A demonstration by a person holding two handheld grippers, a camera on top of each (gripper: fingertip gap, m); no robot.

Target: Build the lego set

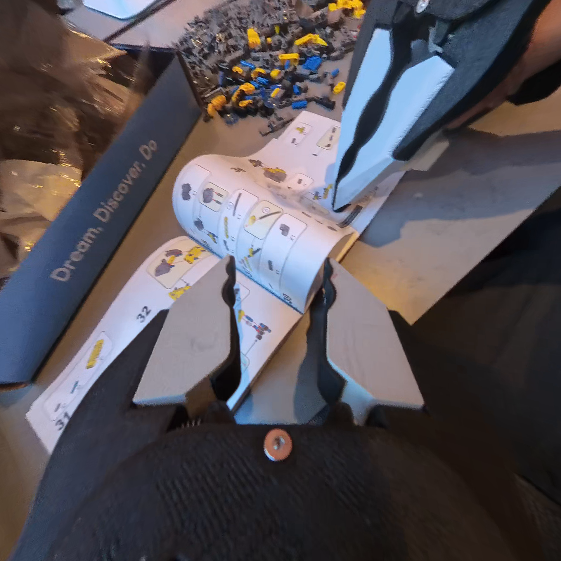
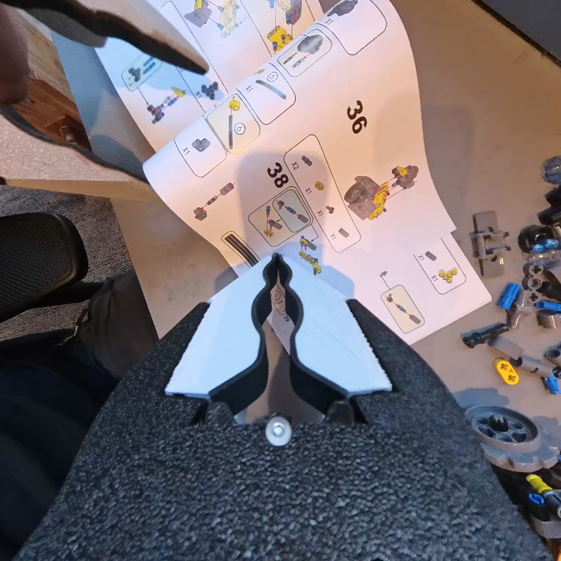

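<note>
The left tongs (image 1: 277, 267) stand apart over an open instruction booklet (image 1: 273, 243) on the bench (image 1: 425, 258), a curled page arching at their 12 o'clock. The right tongs (image 2: 277, 256) are pressed together, tips on a page near the booklet's edge. Loose building pieces (image 2: 522, 303) lie at their 3 o'clock, a dark box (image 1: 91, 212) at the left tongs' 10 o'clock.

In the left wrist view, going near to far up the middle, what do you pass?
Left gripper → curled booklet page → pile of small building parts.
</note>
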